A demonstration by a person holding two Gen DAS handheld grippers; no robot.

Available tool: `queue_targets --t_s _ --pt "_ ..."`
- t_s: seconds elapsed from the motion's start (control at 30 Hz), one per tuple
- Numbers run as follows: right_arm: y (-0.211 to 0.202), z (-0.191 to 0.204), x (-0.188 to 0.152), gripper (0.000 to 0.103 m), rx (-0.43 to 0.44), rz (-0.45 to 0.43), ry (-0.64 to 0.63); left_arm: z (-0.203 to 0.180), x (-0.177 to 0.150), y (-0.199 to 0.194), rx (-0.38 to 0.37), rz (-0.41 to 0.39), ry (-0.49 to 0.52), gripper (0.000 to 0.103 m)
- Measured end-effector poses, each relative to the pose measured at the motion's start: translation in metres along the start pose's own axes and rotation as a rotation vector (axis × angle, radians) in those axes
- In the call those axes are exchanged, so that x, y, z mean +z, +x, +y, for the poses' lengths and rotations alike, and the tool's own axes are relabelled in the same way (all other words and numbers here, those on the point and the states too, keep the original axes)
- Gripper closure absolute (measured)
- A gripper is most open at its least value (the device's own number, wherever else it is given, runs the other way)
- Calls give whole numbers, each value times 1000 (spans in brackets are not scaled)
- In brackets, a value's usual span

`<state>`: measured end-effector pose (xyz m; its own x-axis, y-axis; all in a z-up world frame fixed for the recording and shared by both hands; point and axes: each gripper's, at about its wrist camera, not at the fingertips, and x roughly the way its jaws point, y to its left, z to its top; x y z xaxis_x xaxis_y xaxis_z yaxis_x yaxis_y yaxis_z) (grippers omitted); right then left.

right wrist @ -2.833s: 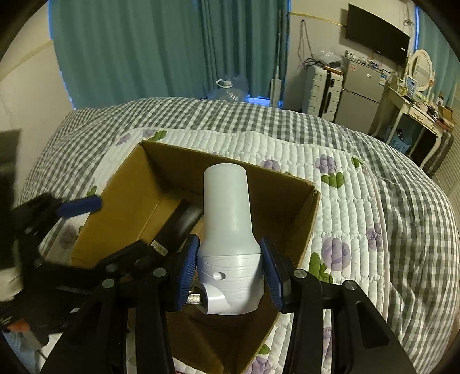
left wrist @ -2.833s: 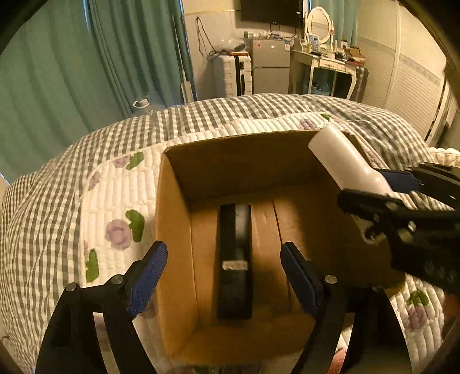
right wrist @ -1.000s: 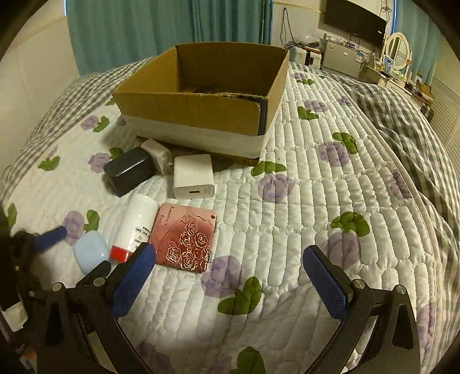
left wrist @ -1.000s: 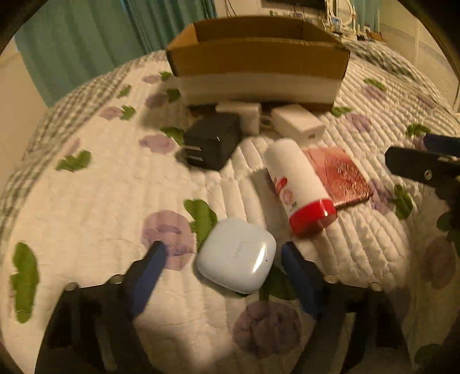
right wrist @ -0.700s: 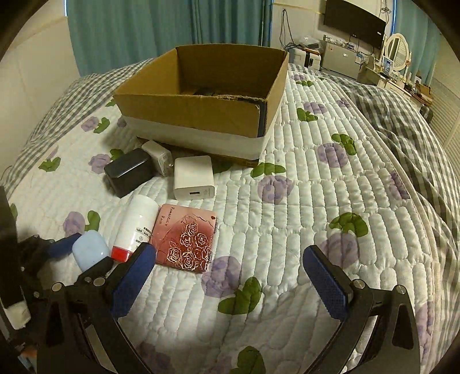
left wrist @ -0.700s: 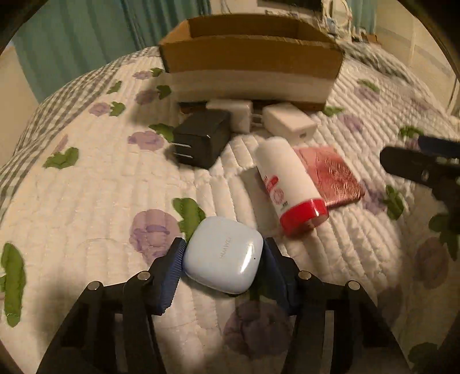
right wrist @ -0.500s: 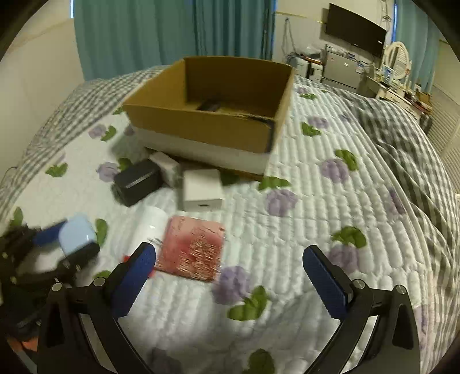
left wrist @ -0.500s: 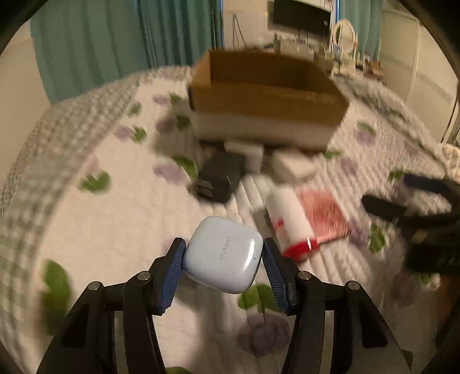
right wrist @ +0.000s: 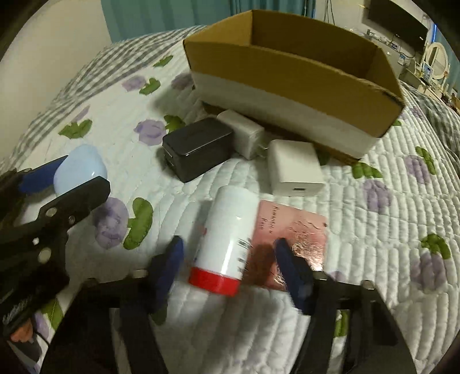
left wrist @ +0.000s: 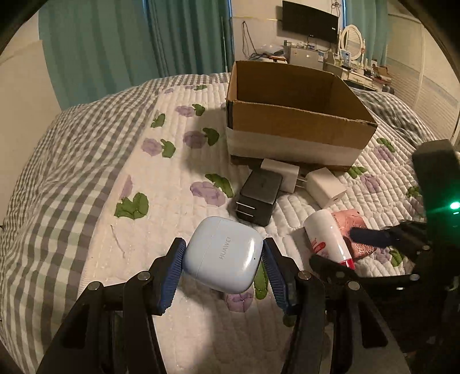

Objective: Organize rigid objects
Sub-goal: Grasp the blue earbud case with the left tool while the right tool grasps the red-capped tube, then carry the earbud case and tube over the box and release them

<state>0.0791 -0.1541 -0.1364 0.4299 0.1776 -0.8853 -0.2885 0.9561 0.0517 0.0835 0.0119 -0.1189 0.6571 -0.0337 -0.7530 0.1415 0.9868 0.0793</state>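
Teal curtains (left wrist: 120,43), wall television (left wrist: 310,20), oval mirror (left wrist: 353,40).

A home bedroom: quilted bed (left wrist: 172,161), teal curtains (left wrist: 138,43), wall television (left wrist: 310,20), vanity mirror (left wrist: 353,37).

Each camera rides on its own gripper and looks forward and steeply down along the fingers at the quilted bed (left wrist: 86,230) — the left one from farther back, with the room's curtains and furniture in its upper field, the right one lower and nearer. Both face the cardboard box (left wrist: 293,120) (right wrist: 287,86). They share the box and the chargers (left wrist: 260,197) (right wrist: 198,148) before it — and each sees the other gripper at its edge.
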Motion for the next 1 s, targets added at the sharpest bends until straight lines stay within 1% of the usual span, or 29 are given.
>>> queue_targets --t_s 0.07,0.1,0.13,0.2,0.33,0.57,0.8,0.9,1.0 --pt "5 3 1 55 -26 -5 -3 2 -1 1 -7 3 -6 48" --pt "6 3 1 60 -31 -10 -1 3 -2 1 -10 3 -11 48" --pt "6 4 3 62 -22 -10 2 4 -2 1 -14 5 -15 48" --pt "6 5 4 63 -26 -11 3 5 -3 1 -18 6 -20 48" --pt "1 0 2 65 -5 -17 21 4 -3 -2 -21 3 -25 48" --pt "-20 -5 1 67 4 -64 23 1 0 -11 -14 -6 -21 48" --pt "-57 -12 9 67 5 -158 28 -8 14 -31 -10 -40 -9 48" --pt "-77 -17 21 67 0 -202 23 -13 28 -40 -19 -60 7 48" --pt "-101 -27 36 67 -13 -259 19 -22 48 -48 -45 -84 30 48"
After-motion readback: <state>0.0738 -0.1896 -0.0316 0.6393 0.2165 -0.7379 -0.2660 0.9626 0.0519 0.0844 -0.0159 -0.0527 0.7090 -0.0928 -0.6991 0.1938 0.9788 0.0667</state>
